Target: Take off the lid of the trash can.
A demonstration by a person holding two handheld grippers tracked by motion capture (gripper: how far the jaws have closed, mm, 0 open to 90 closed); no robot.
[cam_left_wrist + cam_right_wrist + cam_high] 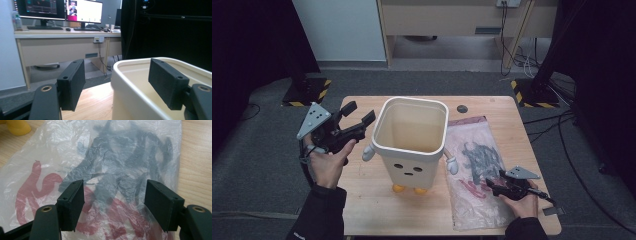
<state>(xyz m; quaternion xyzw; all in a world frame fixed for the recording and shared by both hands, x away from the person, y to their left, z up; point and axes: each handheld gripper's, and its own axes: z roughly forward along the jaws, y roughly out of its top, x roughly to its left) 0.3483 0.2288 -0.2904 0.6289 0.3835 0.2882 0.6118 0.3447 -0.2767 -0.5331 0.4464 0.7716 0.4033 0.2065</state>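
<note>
A cream bin (412, 165) with a face, small white arms and orange feet stands upright in the middle of the wooden table (377, 200). My left gripper (360, 114) is held up just left of its rim, open and empty. In the left gripper view the bin's rim (130, 95) lies ahead between the wide jaws of this gripper (117, 77), untouched. A clear plastic bag (472, 150) with grey and red print lies flat to the right of the bin. My right gripper (495, 179) hovers low over it, open. Its pads (72, 205) press on nothing; the bag (112, 157) is beneath them.
An orange foot of the bin (17, 126) lies near the bag's far corner. A dark round grommet (462, 108) sits at the table's back edge. Hazard-striped stand bases (307, 92) flank the table on the floor. A desk with monitors (60, 10) stands beyond.
</note>
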